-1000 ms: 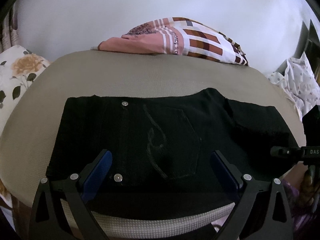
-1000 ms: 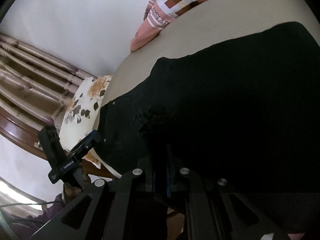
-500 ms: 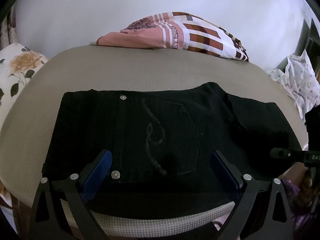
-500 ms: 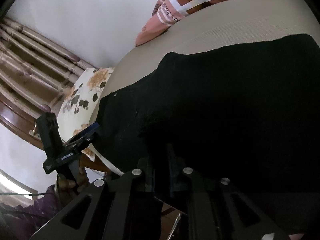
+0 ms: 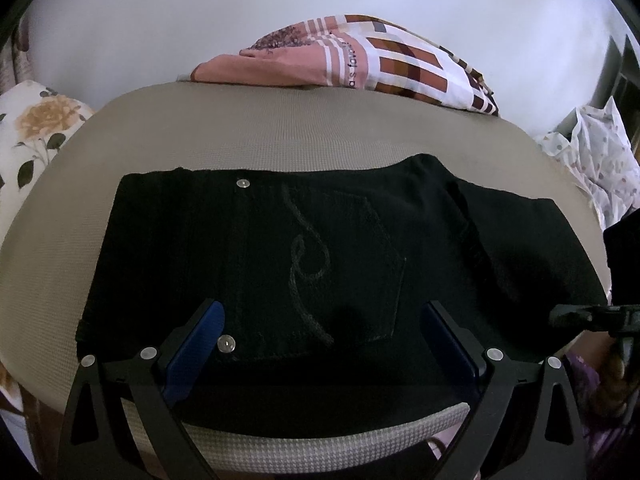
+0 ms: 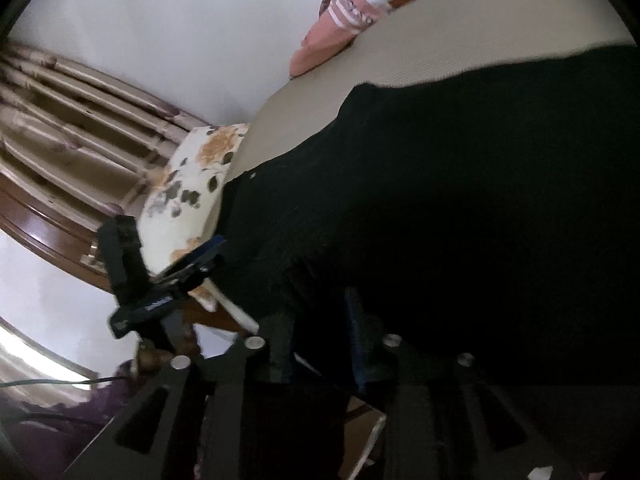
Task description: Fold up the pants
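Observation:
Black pants (image 5: 320, 264) lie folded on a beige mattress (image 5: 280, 136), back pocket with a stitched swirl facing up. My left gripper (image 5: 320, 328) is open, its blue-padded fingers (image 5: 196, 340) spread wide just above the pants' near edge, holding nothing. In the right wrist view the pants (image 6: 460, 200) fill the right side. My right gripper (image 6: 320, 300) has its jaws slightly apart over the dark cloth; the frame is blurred and dark there. The left gripper (image 6: 192, 264) also shows at the bed's edge.
A pink and brown checked blanket (image 5: 360, 64) lies at the far edge by the white wall. A floral pillow (image 5: 36, 128) sits at the left, and dotted white cloth (image 5: 592, 152) at the right. A wooden headboard (image 6: 80, 128) stands beyond the pillow.
My right gripper was shut on a bunch of the pants; its fingers have now parted a little and the view has swung. My left gripper stayed open and barely moved.

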{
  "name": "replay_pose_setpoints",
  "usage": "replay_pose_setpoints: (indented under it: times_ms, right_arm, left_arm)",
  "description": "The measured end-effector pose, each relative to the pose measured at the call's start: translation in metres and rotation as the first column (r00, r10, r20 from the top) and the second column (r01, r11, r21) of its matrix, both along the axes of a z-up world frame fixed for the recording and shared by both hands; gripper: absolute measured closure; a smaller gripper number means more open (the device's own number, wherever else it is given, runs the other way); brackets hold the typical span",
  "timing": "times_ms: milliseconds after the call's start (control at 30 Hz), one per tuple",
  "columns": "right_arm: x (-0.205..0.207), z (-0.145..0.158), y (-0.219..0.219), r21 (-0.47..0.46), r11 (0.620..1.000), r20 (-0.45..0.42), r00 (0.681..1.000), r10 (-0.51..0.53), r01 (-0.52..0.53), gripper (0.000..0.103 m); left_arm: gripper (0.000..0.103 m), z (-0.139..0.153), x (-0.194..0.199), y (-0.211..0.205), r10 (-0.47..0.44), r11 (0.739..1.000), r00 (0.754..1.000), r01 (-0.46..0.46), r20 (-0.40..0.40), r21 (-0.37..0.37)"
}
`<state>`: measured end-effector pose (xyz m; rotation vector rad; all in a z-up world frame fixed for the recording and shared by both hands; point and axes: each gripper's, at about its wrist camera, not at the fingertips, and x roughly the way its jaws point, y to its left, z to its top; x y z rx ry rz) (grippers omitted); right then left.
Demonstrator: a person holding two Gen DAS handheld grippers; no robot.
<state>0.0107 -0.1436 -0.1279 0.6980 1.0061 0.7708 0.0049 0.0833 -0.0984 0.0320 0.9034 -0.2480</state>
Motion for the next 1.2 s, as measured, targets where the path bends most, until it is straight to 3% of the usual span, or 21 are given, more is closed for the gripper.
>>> replay_pose_setpoints:
  times_ms: [167,300,367,433,467,600,733,1033,1200]
  right_arm:
    - [0.001,-0.003,0.007,0.150,0.982,-0.028,0.993,0.116,-0.111,0.064]
    - [0.005,-0.004,-0.027,0.337,0.941,-0.047,0.999,0.021,-0.004,0.064]
    - [0.008,-0.002,-0.042,0.280,0.958,-0.047,0.998,-0.045,0.056,0.066]
    - [0.008,0.002,-0.048,0.181,0.980,-0.023,0.997,-0.077,0.079,0.087]
    - [0.007,0.003,-0.047,0.143,0.987,-0.012,0.997,-0.074,0.075,0.090]
    - [0.005,0.004,-0.026,0.070,0.997,0.003,1.000,-0.019,0.019,0.090]
    - [0.005,-0.008,-0.004,-0.004,0.998,-0.043,0.997,0.062,-0.062,0.090]
    - [0.003,-0.009,0.007,-0.080,0.993,-0.046,0.996,0.081,-0.085,0.095]
    - [-0.004,0.014,0.010,-0.171,0.985,0.067,0.997,0.042,-0.030,0.090]
  left_arm:
    - [0.005,0.000,0.001,0.000,-0.002,1.000,1.000,0.002,0.002,0.000]
    - [0.005,0.002,0.000,0.001,-0.002,1.000,1.000,0.002,0.016,-0.002]
    - [0.005,0.004,0.001,0.001,-0.004,1.000,1.000,0.004,0.020,-0.005]
    - [0.005,0.004,0.002,0.001,-0.007,1.000,1.000,0.007,0.020,-0.005]
    - [0.005,0.004,0.001,0.000,-0.006,1.000,1.000,0.006,0.019,-0.004]
    - [0.005,0.002,0.001,-0.001,-0.010,1.000,1.000,0.010,0.006,-0.001]
    - [0.005,0.002,0.001,-0.001,-0.011,1.000,1.000,0.011,0.003,0.000]
    - [0.005,0.003,0.001,-0.004,-0.015,1.000,1.000,0.015,0.010,0.007]
    - [0.005,0.013,-0.002,-0.006,0.003,0.997,0.998,-0.009,0.068,0.076]
